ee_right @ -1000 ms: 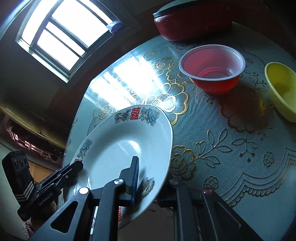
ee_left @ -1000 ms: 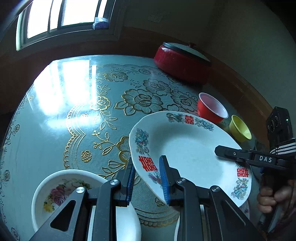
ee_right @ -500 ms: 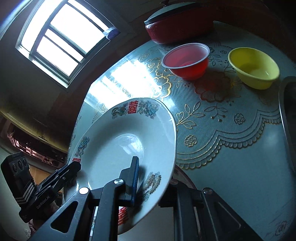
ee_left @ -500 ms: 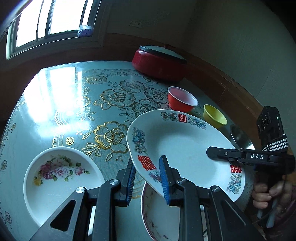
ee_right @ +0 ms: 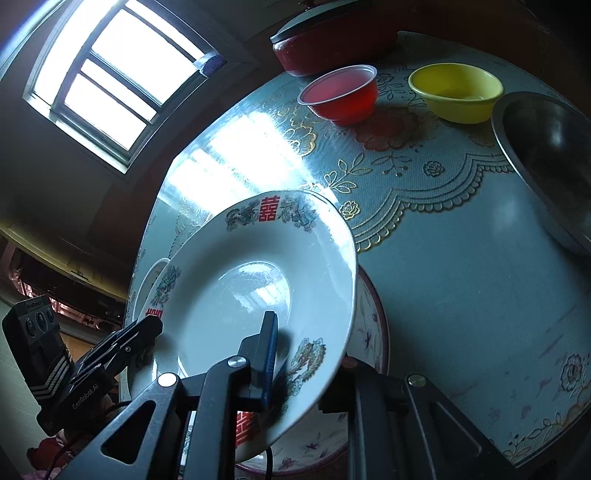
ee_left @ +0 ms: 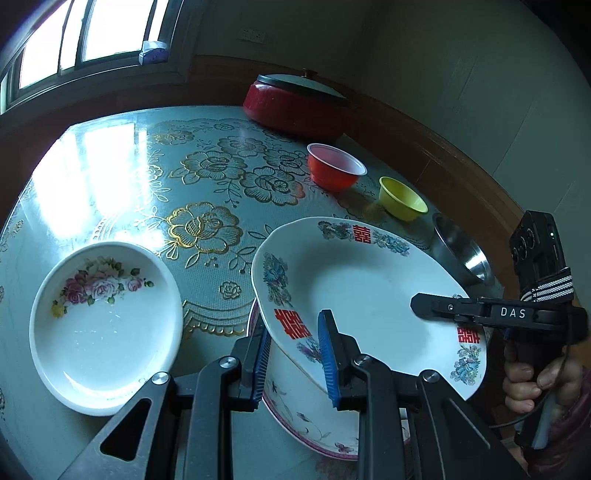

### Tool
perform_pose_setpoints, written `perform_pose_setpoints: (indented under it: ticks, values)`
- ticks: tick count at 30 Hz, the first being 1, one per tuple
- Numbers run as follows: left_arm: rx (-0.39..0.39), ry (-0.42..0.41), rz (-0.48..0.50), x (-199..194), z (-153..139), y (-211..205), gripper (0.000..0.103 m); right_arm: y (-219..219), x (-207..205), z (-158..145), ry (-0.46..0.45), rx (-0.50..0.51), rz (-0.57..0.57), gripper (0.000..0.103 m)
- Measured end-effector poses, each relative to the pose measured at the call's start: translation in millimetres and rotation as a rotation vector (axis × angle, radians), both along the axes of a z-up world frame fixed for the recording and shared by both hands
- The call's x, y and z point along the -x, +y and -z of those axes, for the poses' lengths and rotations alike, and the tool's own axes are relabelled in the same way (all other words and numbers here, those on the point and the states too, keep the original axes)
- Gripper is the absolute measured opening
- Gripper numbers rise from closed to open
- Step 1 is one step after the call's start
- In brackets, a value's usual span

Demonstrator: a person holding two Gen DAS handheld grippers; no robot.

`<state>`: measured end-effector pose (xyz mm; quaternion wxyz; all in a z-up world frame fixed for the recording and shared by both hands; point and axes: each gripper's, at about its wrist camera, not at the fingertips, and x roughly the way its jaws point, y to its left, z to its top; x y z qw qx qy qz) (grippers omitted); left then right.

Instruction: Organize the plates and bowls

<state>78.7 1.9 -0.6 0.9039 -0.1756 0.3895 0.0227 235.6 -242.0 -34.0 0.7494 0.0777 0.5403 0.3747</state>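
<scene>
Plate lower, both grippers level

Open tablecloth between floral dish and red bowl.

Daylight from the window glares on the desk beneath it, its cloth patterned with gold flowers, with wood wainscot and pale wall behind

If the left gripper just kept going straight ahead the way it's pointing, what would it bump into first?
The left gripper already straddles the rim of the white plate with red characters, so it would probably meet that plate first; the floral tablecloth lies beyond.
</scene>
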Motion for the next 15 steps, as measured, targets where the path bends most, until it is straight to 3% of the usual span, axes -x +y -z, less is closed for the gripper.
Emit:
perform_pose_setpoints:
  ticks: [15]
  values:
    - [0.016,0.005,0.028,13.8,2.4,-5.7,0.026,-11.3,18.5,5.9,0.014,0.002,0.034,0.016]
